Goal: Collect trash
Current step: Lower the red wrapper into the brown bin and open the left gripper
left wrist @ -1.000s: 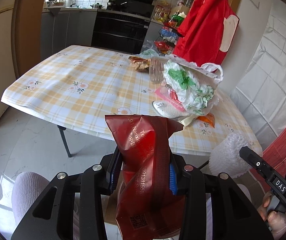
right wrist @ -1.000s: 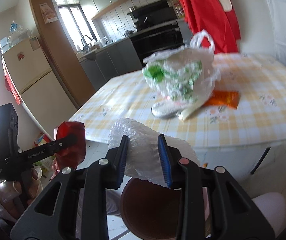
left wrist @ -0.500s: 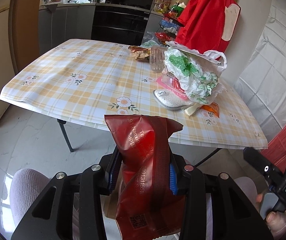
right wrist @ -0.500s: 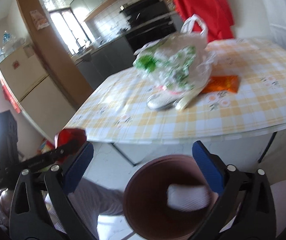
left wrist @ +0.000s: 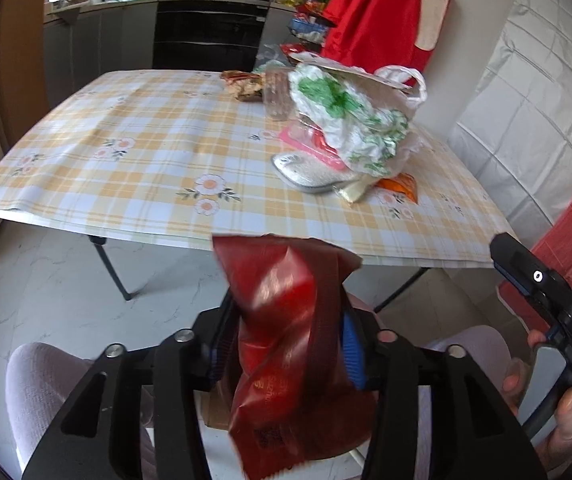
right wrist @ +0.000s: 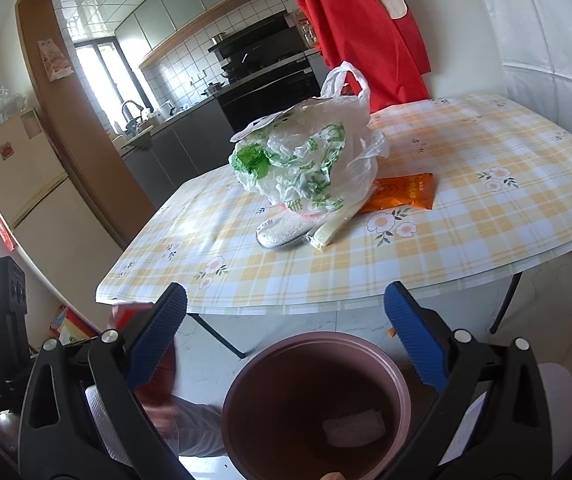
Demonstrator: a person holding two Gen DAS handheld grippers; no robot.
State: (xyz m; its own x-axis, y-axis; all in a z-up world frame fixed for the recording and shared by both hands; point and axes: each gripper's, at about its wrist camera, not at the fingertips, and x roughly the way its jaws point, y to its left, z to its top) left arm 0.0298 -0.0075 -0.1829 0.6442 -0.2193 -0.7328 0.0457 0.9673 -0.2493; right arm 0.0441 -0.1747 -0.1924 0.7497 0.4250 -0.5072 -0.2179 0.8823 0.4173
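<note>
Now left claw [left wrist: 286,344] opening around red wrapper [left wrist: 290,352].

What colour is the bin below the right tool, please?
The bin is a dusty pink-brown, seen best in the right wrist view.

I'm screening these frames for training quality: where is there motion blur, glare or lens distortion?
Left wrist view: the red wrapper is motion-smeared, its print unreadable, and the table edge bows from the fisheye. Right wrist view: sharp on the plastic bag; the window is blown out.
</note>
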